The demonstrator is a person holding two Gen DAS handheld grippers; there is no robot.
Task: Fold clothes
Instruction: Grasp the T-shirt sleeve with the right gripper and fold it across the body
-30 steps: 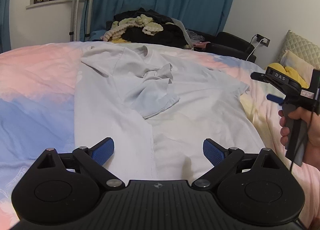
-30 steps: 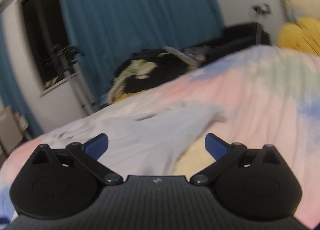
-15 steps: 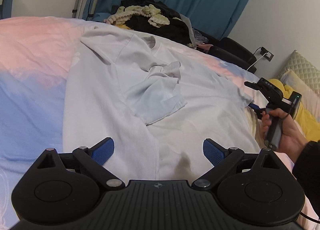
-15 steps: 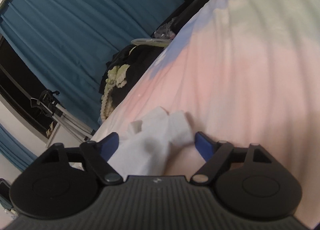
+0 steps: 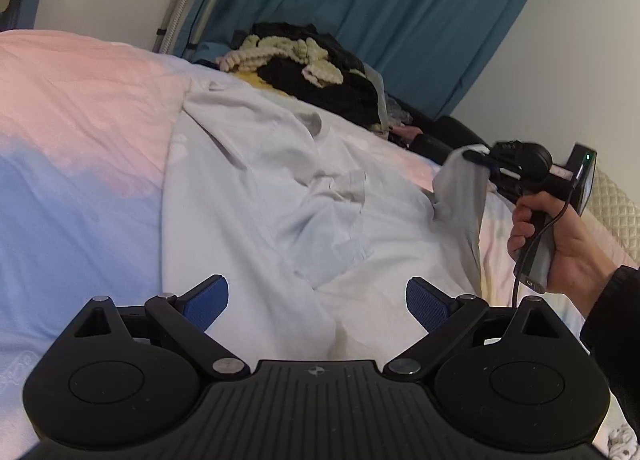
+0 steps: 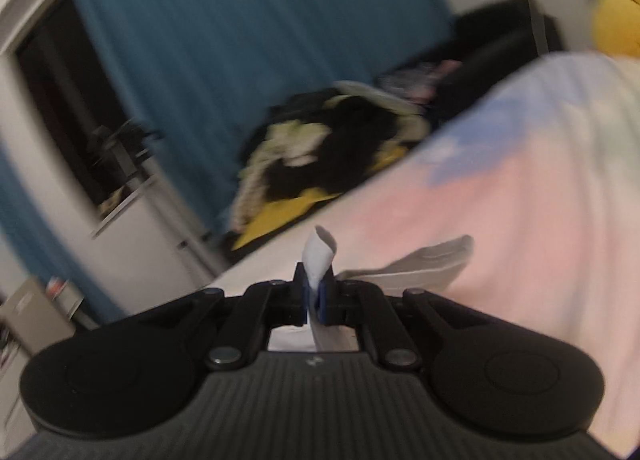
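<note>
2 grippers: right gripper (image 6: 315,294) pinching the white t-shirt (image 5: 260,195) sleeve at far right, left gripper (image 5: 317,300) spread wide near its hem.

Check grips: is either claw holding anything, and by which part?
Right claw is shut on the white T-shirt, pinching the end of its right sleeve and lifting it off the bed. Left claw is open, holding nothing.
</note>
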